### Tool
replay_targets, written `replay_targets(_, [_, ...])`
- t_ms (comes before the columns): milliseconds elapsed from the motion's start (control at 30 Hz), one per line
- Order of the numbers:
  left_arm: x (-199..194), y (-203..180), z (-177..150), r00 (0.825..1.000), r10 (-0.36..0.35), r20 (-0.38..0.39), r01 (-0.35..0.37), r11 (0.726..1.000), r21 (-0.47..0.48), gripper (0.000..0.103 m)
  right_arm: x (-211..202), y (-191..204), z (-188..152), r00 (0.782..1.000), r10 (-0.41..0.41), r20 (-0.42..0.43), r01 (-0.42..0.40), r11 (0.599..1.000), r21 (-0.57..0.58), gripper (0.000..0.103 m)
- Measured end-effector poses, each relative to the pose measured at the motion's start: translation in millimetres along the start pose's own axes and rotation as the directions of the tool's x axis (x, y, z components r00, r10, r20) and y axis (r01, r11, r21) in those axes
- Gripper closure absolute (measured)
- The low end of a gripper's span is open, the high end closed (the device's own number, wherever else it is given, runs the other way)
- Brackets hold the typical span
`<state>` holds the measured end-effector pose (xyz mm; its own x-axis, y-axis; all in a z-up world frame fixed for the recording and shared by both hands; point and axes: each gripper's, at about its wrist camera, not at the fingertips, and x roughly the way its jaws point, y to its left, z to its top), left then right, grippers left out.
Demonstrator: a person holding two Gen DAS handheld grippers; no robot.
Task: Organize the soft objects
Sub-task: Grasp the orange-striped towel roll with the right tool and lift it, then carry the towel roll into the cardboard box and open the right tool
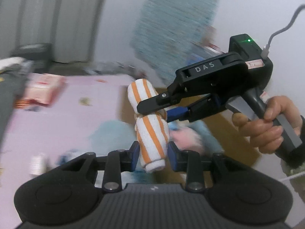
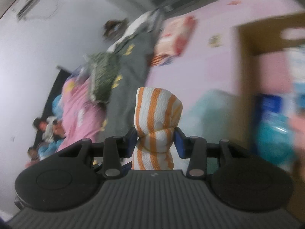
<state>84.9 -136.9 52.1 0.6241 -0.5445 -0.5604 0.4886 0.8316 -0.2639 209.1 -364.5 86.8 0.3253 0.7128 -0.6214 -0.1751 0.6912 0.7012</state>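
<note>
Left gripper (image 1: 153, 153) clamps the near end of the rolled orange-striped towel (image 1: 150, 126); right gripper (image 1: 158, 112) pinches it mid-length from the right. Roll's long axis runs near-to-far, lifted clear. Cardboard box (image 1: 225, 131) sits just below and right, soft items already inside. Right hand (image 1: 266, 122) is nearer the box.

Motion blur smears the cardboard box (image 2: 246, 61) and the soft things inside it; the striped towel roll's (image 2: 155, 126) lower end is hidden behind the claw body.
</note>
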Motion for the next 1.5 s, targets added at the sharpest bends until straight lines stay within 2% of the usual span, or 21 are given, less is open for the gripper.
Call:
replay_targets(67, [11.8,-15.2,-3.7,0.998,-0.052,-0.037,0.053,0.999,0.007,0.067,-32.0,-24.0,-14.3,0.997,-0.065,0.039,0.064,0.998,0.028,0.063])
replay_targets(133, [19.3,-22.5,-8.4,0.996,-0.063,-0.059,0.064,0.998,0.009,0.067,-54.6,-47.9,-24.3,0.992,-0.112,0.06,0.108,0.991,0.074,0.063])
replay_targets(233, [22.1,-23.3,-13.5,0.997,-0.04,-0.068,0.041,0.999,0.002,0.067,-85.0,-76.7,-35.8,0.974,-0.21,0.086,0.202,0.975,0.093,0.063])
replay_targets(333, [19.8,-12.8,-16.9,0.998,-0.004,-0.068,0.003,1.0,-0.021,0.067,-95.0,-92.1,-43.3,0.941,-0.331,0.074,0.329,0.944,0.036,0.062])
replay_targets(400, [18.5,0.7,-17.6,0.997,0.021,-0.071,-0.024,0.999,-0.04,0.067,-91.6,-99.0,-46.0,0.918,-0.393,0.044,0.395,0.918,-0.03,0.062])
replay_targets(467, [14.2,9.4,-20.2,0.996,0.044,-0.075,-0.049,0.997,-0.062,0.067,-76.8,-104.9,-49.7,0.905,-0.425,-0.014,0.422,0.902,-0.093,0.061])
replay_targets(600, [7.7,24.4,-20.1,0.993,0.09,-0.078,-0.096,0.992,-0.081,0.067,-33.5,-116.2,-59.6,0.876,-0.455,-0.157,0.421,0.883,-0.21,0.06])
replay_targets(700, [2.1,34.0,-22.3,0.99,0.119,-0.076,-0.126,0.988,-0.092,0.066,-13.7,-118.8,-64.3,0.859,-0.469,-0.203,0.42,0.874,-0.244,0.058])
replay_targets(767, [-1.4,40.3,-23.6,0.988,0.136,-0.072,-0.143,0.985,-0.1,0.066,-11.9,-120.5,-64.1,0.863,-0.463,-0.205,0.417,0.879,-0.23,0.056])
replay_targets(1067, [-11.3,61.0,-32.4,0.981,0.177,-0.075,-0.186,0.972,-0.146,0.066,-21.5,-140.5,-53.0,0.905,-0.41,-0.117,0.404,0.912,-0.072,0.055])
replay_targets(1300, [-13.2,64.7,-35.5,0.981,0.182,-0.074,-0.191,0.969,-0.155,0.065,-7.4,-131.1,-66.3,0.892,-0.415,-0.178,0.38,0.903,-0.201,0.058])
replay_targets(1400, [-14.0,65.5,-37.1,0.979,0.188,-0.075,-0.197,0.968,-0.152,0.065,-10.4,-131.3,-64.2,0.893,-0.409,-0.19,0.371,0.905,-0.207,0.057])
replay_targets(1500, [-16.6,67.6,-38.4,0.978,0.197,-0.073,-0.206,0.967,-0.15,0.064,-21.0,-131.8,-57.3,0.898,-0.413,-0.152,0.387,0.905,-0.177,0.056])
